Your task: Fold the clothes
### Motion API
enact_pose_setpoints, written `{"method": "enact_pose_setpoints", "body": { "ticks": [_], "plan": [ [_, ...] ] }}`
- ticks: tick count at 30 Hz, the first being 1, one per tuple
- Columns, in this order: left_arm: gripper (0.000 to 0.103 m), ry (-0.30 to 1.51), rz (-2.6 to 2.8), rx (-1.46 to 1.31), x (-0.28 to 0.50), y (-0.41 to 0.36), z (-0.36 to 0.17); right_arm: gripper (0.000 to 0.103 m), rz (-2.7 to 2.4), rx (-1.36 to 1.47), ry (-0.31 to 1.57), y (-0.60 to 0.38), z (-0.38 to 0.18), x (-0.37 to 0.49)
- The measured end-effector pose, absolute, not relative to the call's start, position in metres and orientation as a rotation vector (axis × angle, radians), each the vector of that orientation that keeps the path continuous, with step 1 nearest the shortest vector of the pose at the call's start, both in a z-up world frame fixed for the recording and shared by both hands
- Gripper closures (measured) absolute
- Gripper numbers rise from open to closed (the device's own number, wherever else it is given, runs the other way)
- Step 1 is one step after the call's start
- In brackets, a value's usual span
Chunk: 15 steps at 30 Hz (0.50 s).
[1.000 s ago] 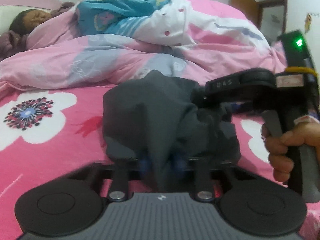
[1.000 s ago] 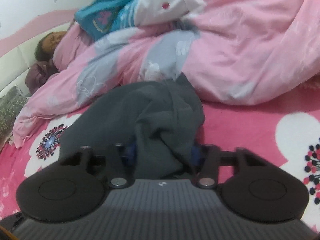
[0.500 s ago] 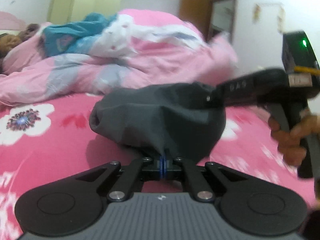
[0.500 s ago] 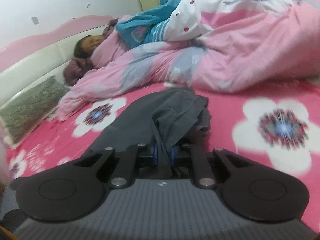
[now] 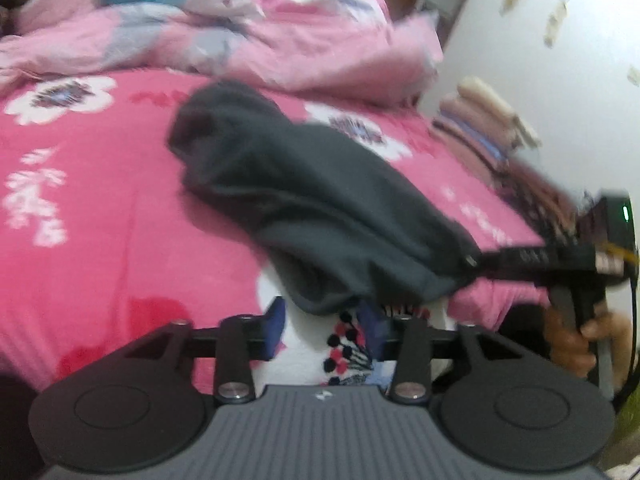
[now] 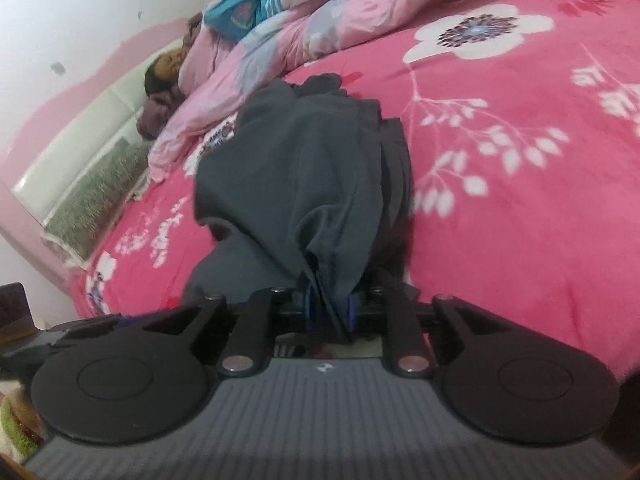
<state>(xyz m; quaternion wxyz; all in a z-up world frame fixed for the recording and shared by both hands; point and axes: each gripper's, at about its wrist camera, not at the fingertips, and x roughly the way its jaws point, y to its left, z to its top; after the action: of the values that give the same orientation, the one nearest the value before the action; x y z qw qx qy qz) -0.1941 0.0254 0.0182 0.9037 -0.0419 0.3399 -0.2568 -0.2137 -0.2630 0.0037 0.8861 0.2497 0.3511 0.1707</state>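
While right gripper [image 6: 329, 312] pinches grey garment [image 6: 304, 168] | left gripper [image 5: 326, 330] wide apart, empty | left view alone shows folded stack [image 5: 480, 120]

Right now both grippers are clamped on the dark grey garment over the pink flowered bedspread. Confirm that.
Not quite. Only the right gripper is clamped on the dark grey garment, as the right wrist view shows. The left wrist view shows the left gripper open, its fingers spread with nothing between them but the pink flowered bedspread. The garment does lie over that bedspread.
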Motion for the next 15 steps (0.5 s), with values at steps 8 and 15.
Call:
{"method": "enact_pose_setpoints", "body": {
  "ticks": [8,15],
  "plan": [
    [0.035,0.607,-0.436,-0.113,-0.180,0.035,0.047,0.053,0.330,0.654,0.645,-0.301,0.026,-0.195],
    [0.031,0.641,-0.318,-0.225,-0.109,0.031,0.043,0.037,0.343,0.680,0.746,-0.291,0.014,-0.105]
  ]
}}
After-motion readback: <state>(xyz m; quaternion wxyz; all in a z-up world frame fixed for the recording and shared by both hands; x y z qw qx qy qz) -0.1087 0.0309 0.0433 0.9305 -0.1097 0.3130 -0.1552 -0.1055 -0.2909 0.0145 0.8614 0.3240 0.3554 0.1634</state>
